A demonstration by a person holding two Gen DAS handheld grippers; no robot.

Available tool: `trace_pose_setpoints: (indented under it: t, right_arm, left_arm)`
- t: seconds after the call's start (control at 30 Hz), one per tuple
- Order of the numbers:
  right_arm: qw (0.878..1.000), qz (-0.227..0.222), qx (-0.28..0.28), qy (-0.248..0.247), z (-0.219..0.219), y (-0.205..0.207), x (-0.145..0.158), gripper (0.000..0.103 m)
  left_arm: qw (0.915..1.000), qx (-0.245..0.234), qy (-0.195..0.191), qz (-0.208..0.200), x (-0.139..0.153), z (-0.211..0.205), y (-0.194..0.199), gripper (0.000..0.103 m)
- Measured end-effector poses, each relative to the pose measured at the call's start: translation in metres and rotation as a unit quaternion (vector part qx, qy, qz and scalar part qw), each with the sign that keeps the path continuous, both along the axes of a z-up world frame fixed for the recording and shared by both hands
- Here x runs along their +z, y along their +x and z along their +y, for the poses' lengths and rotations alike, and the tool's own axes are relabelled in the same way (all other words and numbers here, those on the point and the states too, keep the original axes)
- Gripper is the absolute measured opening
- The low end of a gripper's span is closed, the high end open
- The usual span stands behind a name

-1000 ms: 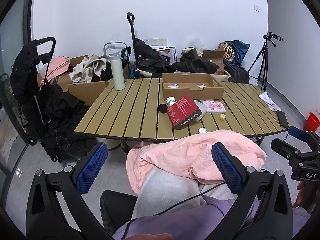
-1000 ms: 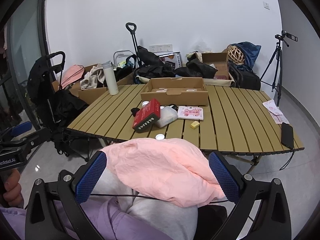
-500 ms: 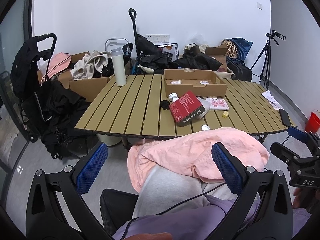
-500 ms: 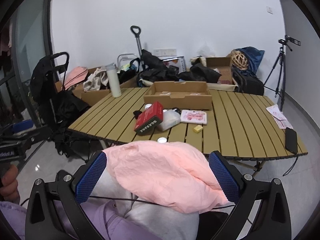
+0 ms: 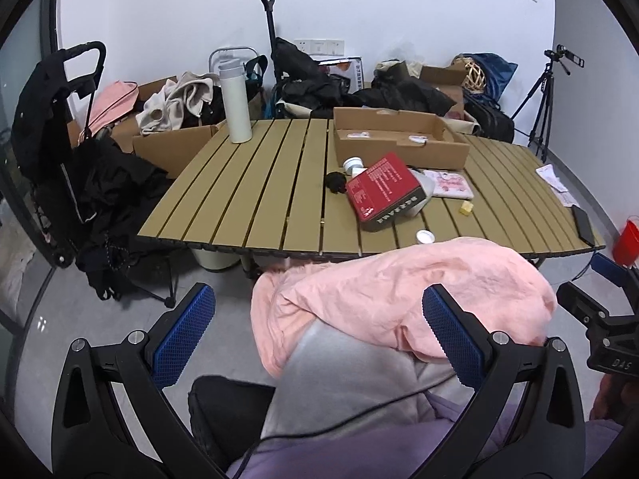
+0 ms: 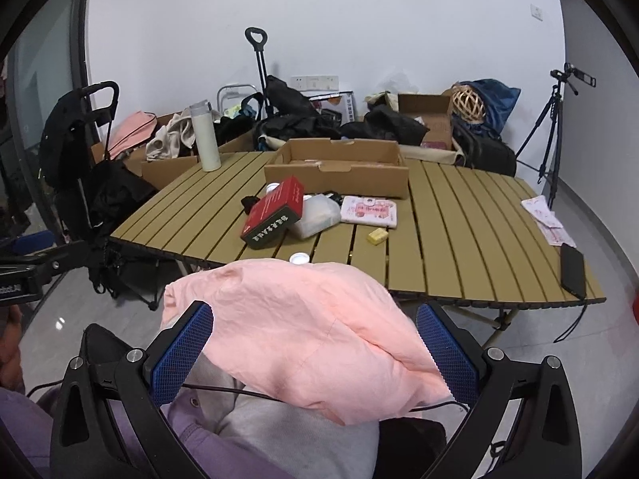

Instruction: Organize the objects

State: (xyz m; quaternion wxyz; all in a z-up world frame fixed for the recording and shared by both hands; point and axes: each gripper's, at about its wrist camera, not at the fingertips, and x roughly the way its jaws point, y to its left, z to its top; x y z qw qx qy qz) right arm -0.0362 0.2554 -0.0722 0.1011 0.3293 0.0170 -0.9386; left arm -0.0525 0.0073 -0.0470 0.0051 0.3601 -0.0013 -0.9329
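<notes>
Both the left gripper [image 5: 317, 331] and right gripper [image 6: 313, 349] hang wide open and empty (nothing grabbed yet), so I'd reach for the red box [image 6: 273, 211] first, squeezing its long sides before lifting toward the cardboard tray [image 6: 339, 173].

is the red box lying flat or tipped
Tipped: the red box leans on a white container, one edge resting on the table.

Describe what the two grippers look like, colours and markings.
Both match: the left gripper and right gripper have black plastic arms with silver screws and blue, grid-textured finger pads. White "DAS" lettering marks the right gripper's body in the left view.
</notes>
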Motion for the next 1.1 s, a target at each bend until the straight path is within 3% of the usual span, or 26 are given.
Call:
trace_pose_setpoints:
  t: [0.17, 0.27, 0.37, 0.47, 0.53, 0.63, 0.67, 0.83, 0.9, 0.93, 0.97, 1.03, 1.1]
  right_arm:
    - [1.0, -0.025, 0.011, -0.001, -0.003, -0.041, -0.016, 0.103]
    - [0.999, -0.034, 0.023, -0.004, -0.008, -0.073, -0.024, 0.103]
    - [0.999, -0.043, 0.029, -0.011, -0.016, -0.111, -0.031, 0.1]
    - [0.998, -0.053, 0.035, -0.026, -0.025, -0.15, -0.036, 0.096]
    - [0.997, -0.057, 0.042, -0.036, -0.032, -0.176, -0.04, 0.09]
    - [0.994, -0.073, 0.058, -0.058, -0.044, -0.213, -0.049, 0.068]
    - [0.993, -0.08, 0.06, -0.062, -0.048, -0.227, -0.053, 0.063]
    - [0.987, -0.121, 0.072, -0.083, -0.061, -0.273, -0.073, 0.062]
    - [0.982, -0.144, 0.073, -0.1, -0.06, -0.283, -0.083, 0.051]
    - [0.981, -0.153, 0.065, -0.104, -0.058, -0.286, -0.089, 0.05]
    - [0.978, -0.159, 0.065, -0.116, -0.055, -0.288, -0.092, 0.048]
    - [0.975, -0.164, 0.066, -0.131, -0.051, -0.288, -0.093, 0.047]
    - [0.975, -0.165, 0.065, -0.131, -0.051, -0.284, -0.089, 0.037]
  left_arm:
    - [0.9994, 0.018, 0.009, 0.027, -0.014, -0.008, -0.035, 0.103]
    - [0.999, -0.012, 0.039, -0.016, -0.03, -0.013, -0.068, 0.103]
    - [0.9945, -0.007, 0.07, -0.078, -0.05, -0.015, -0.11, 0.101]
    - [0.9932, -0.027, 0.082, -0.079, -0.064, -0.009, -0.146, 0.086]
    - [0.9938, -0.042, 0.086, -0.057, -0.073, -0.004, -0.167, 0.082]
    - [0.9902, -0.062, 0.104, -0.07, -0.098, 0.004, -0.209, 0.067]
    - [0.987, -0.068, 0.121, -0.081, -0.105, 0.004, -0.221, 0.066]
    - [0.9651, -0.101, 0.212, -0.117, -0.131, 0.007, -0.259, 0.063]
    - [0.957, -0.108, 0.241, -0.119, -0.136, 0.008, -0.265, 0.063]
    - [0.9549, -0.11, 0.25, -0.115, -0.137, 0.008, -0.265, 0.058]
    - [0.9536, -0.114, 0.256, -0.109, -0.137, 0.009, -0.264, 0.048]
    - [0.9556, -0.116, 0.253, -0.096, -0.132, 0.013, -0.26, 0.047]
    - [0.9601, -0.104, 0.244, -0.088, -0.126, 0.014, -0.255, 0.04]
